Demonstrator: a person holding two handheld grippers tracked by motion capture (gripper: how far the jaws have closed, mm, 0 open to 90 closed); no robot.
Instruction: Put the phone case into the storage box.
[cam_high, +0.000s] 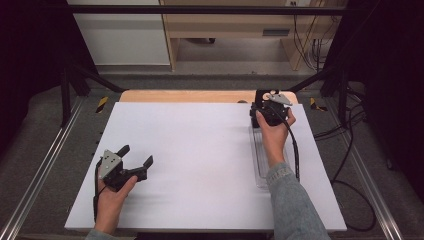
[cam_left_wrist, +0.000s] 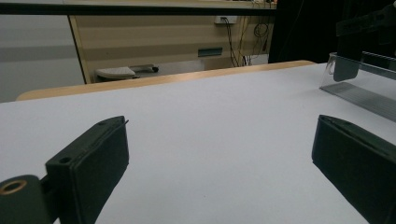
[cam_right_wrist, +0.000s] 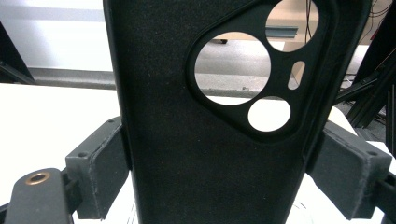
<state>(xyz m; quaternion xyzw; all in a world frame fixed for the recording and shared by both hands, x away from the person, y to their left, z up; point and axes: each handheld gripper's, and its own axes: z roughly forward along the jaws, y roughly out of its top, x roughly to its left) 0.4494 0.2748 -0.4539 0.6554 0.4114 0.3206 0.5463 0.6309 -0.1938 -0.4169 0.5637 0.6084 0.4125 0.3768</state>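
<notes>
Your right gripper (cam_high: 263, 106) clamps the black phone case (cam_right_wrist: 210, 140) by its long edges, upright above the table's far right corner, likely to steady it. Beneath lies the clear tray (cam_high: 261, 160). Your left gripper (cam_high: 136, 156) rests wide open, empty, on the white table (cam_high: 200, 150).

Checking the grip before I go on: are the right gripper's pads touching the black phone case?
Touching. In the right gripper view, both pads press against the side edges of the phone case, with no gap on either side.
</notes>
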